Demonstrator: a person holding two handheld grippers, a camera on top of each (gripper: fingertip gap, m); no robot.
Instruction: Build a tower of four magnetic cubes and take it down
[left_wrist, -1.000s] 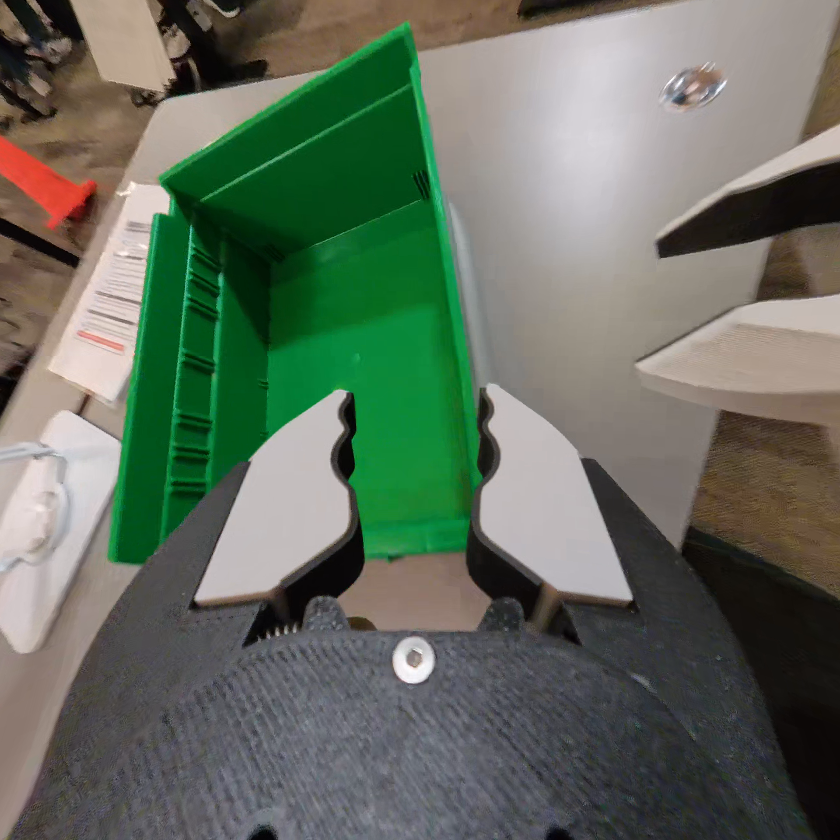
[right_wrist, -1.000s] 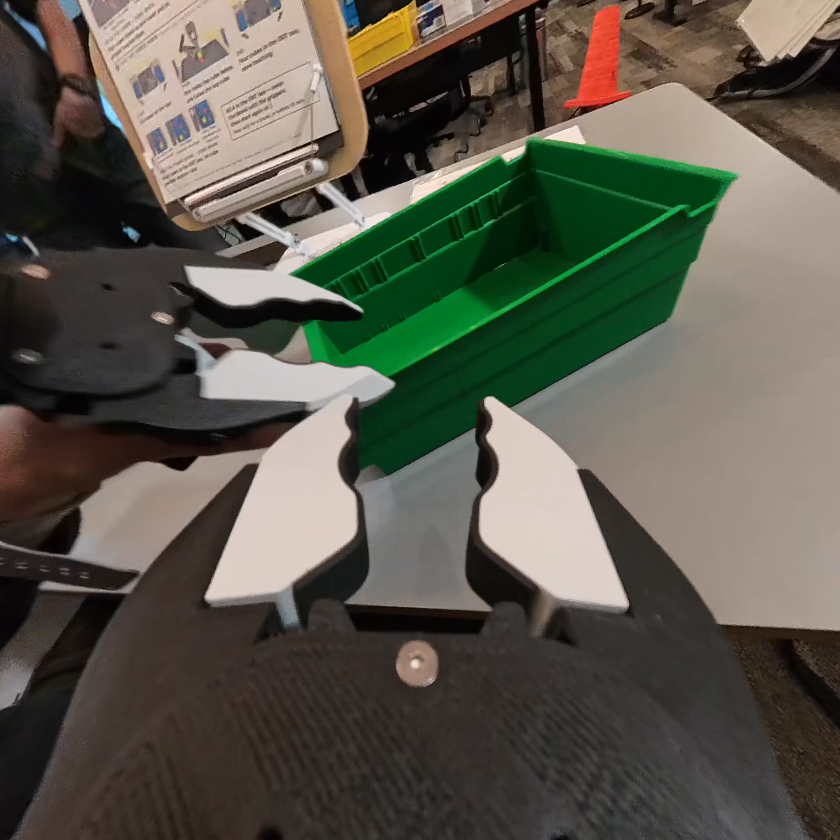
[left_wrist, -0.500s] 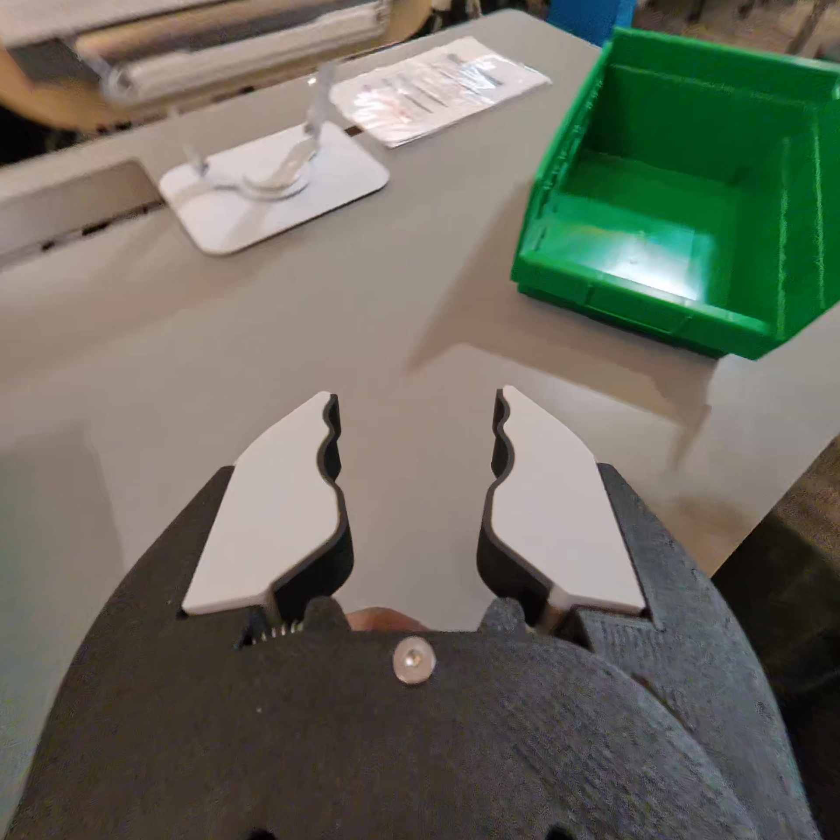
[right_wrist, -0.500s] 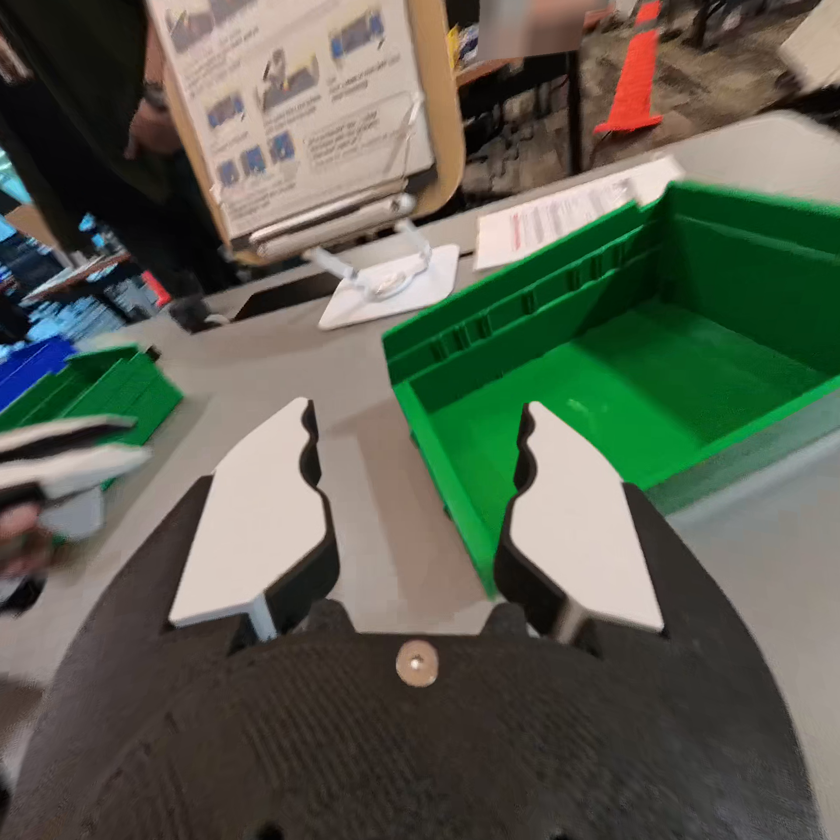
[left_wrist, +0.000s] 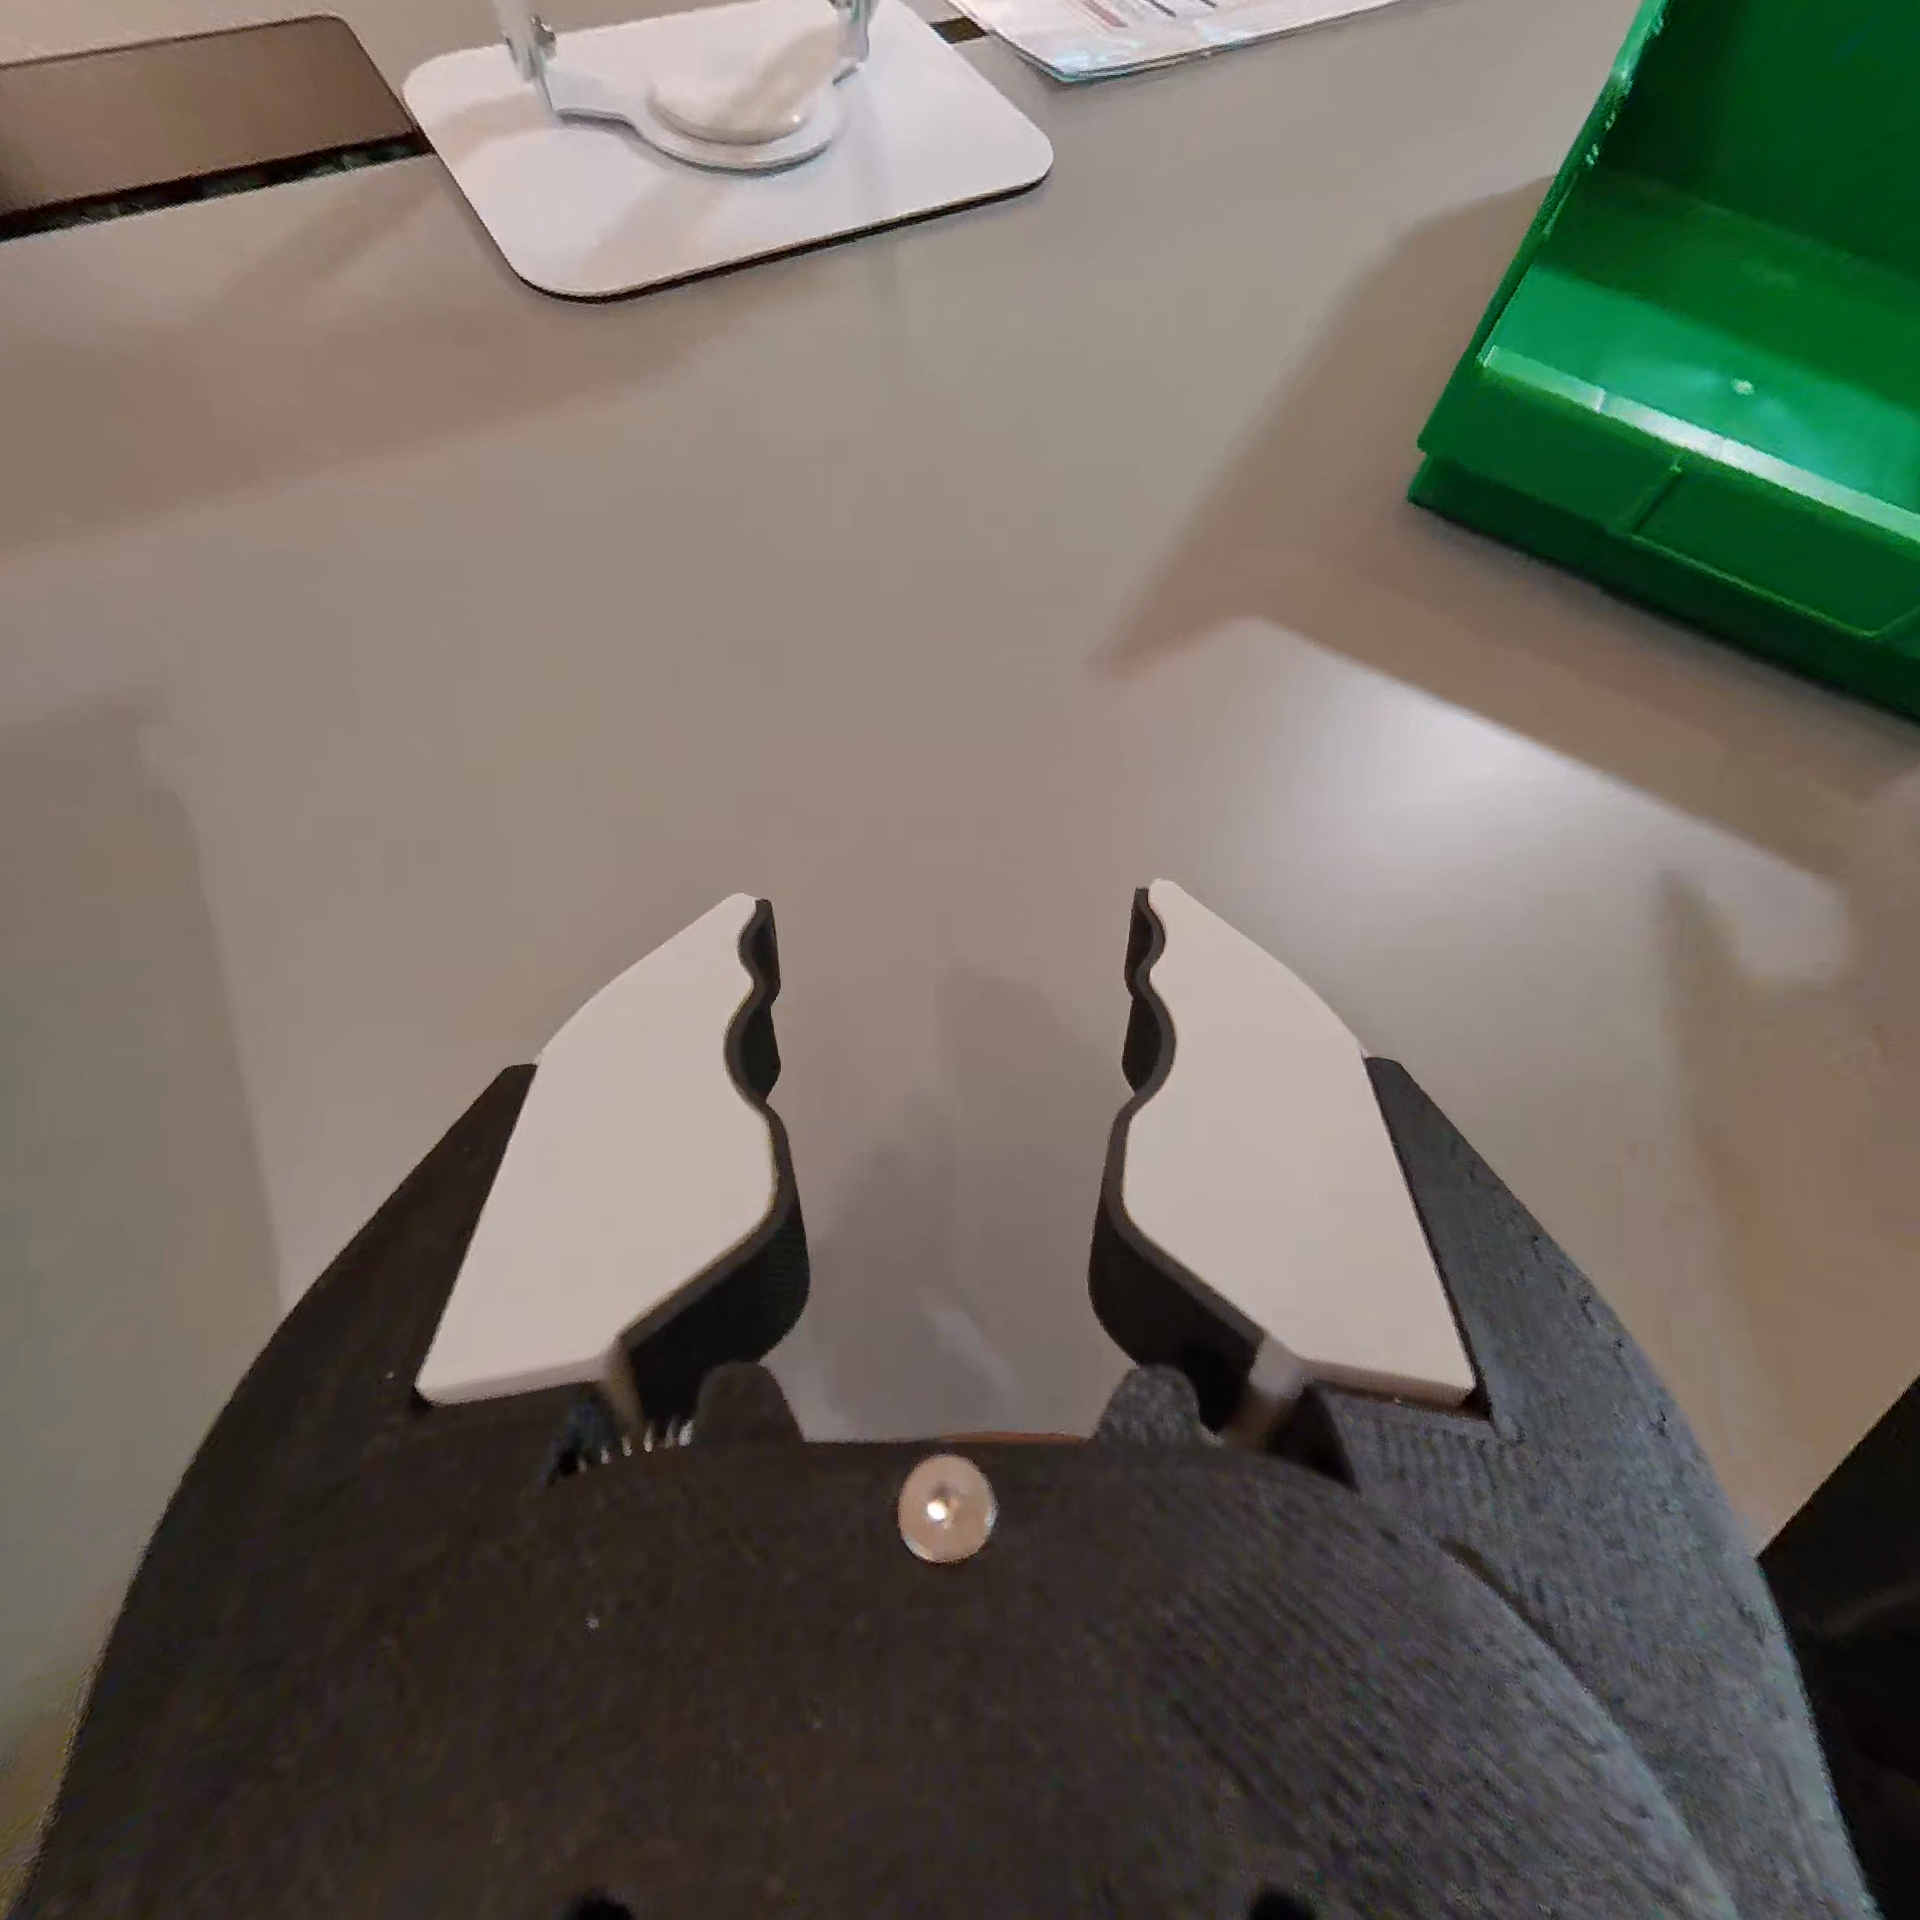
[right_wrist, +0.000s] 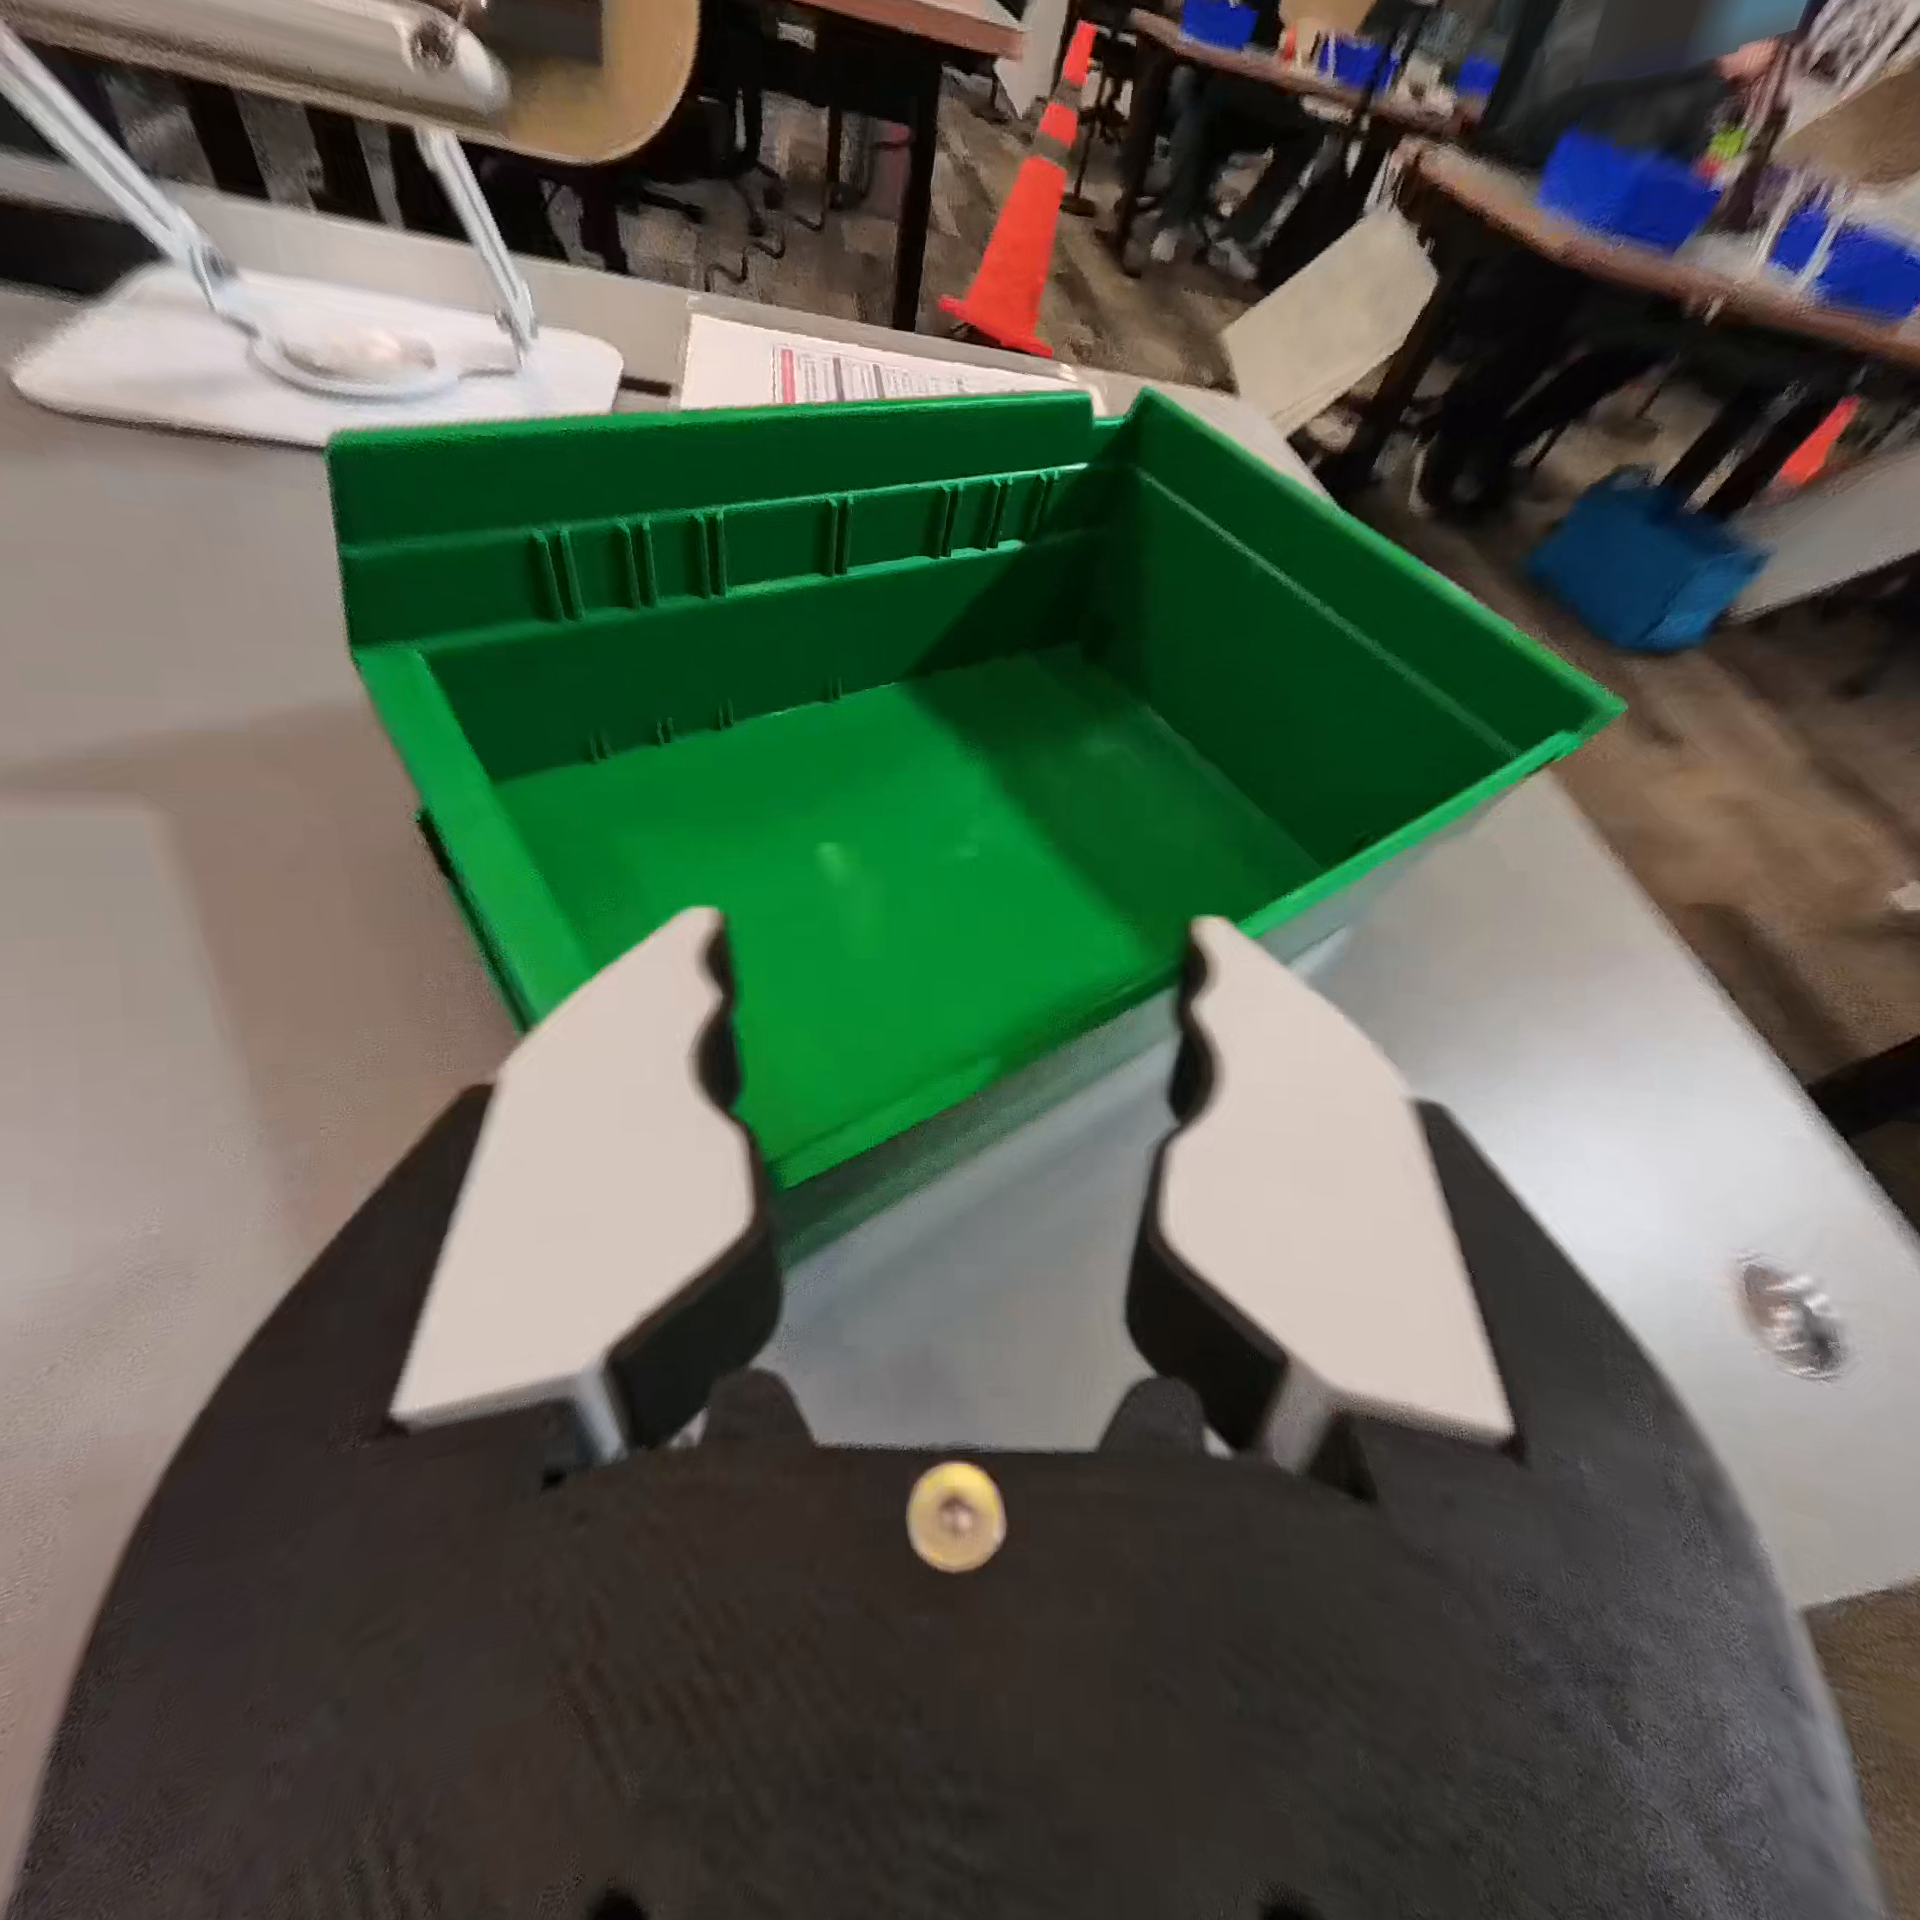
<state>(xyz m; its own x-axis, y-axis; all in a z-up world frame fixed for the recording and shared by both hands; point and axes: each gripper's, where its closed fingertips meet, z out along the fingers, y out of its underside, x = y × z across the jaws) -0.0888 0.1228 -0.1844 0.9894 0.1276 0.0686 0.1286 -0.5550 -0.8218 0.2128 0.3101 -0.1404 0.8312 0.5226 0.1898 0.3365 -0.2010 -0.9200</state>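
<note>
The left gripper (left_wrist: 956, 925) hangs over a bare stretch of the grey bench (left_wrist: 727, 582) with its two white-faced fingers (left_wrist: 634, 1132) spread apart and nothing between them. It touches nothing; nearest to it is plain bench surface. Well ahead and to its left stands a white stand base (left_wrist: 727, 166) with rounded corners, and a sheet of paper (left_wrist: 1164, 31) lies at the far edge. Off to its right, a corner of a green bin (left_wrist: 1683, 416) shows. The right gripper (right_wrist: 956, 935) is likewise spread wide and holds nothing; it hovers over the near long wall of the green bin (right_wrist: 935, 582), its fingertips seen above the bin's interior, without visible contact. The bin sits on the bench (right_wrist: 187, 644), open side up, its floor bare, with ribbed slots along its far wall. Behind it lie the printed paper (right_wrist: 831, 369) and the white stand base (right_wrist: 312, 358). A small shiny metal disc (right_wrist: 1789, 1320) sits in the bench top to the right gripper's right. Beyond the bench, an orange cone (right_wrist: 1023, 239) stands on the floor, with blue bins (right_wrist: 1642, 566) farther off.
</note>
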